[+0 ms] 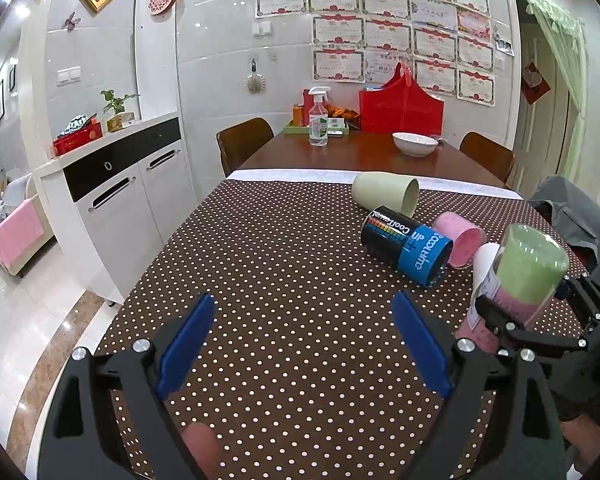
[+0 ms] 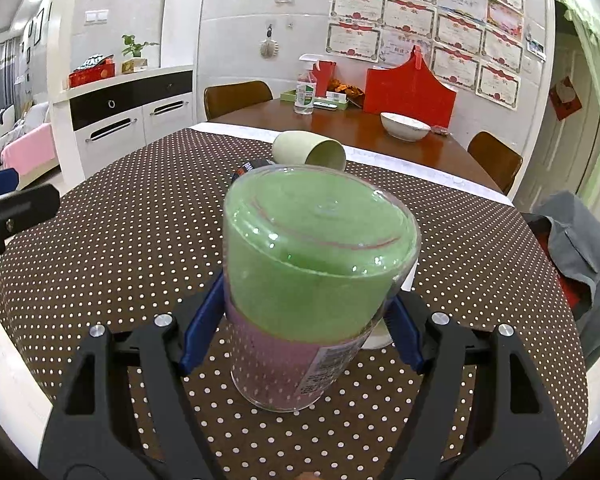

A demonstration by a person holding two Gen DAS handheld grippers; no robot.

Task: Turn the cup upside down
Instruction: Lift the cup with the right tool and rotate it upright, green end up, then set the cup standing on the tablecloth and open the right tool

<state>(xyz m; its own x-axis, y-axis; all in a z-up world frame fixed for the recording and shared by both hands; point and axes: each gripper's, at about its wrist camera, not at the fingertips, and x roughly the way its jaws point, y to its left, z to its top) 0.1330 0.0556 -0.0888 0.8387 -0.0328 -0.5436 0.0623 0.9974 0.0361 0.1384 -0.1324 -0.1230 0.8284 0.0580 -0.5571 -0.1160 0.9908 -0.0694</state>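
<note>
My right gripper [image 2: 304, 320] is shut on a clear cup [image 2: 312, 272] with green and pink inside. The cup stands tilted, closed end up, its rim near the dotted tablecloth [image 2: 120, 220]. It shows in the left wrist view [image 1: 520, 276] at the right. My left gripper [image 1: 300, 344] is open and empty over the cloth. A pale green cup [image 1: 384, 196], a black and blue cup [image 1: 404, 244] and a pink cup [image 1: 458, 240] lie on their sides. A white cup [image 1: 485, 260] stands behind the held one.
Farther back on the wooden table [image 1: 360, 156] are a white bowl [image 1: 415, 143], a spray bottle [image 1: 318, 118], a green tray [image 1: 300, 128] and a red bag [image 1: 402, 108]. A white cabinet [image 1: 120, 192] stands left. Grey cloth [image 1: 572, 216] hangs over a chair at the right.
</note>
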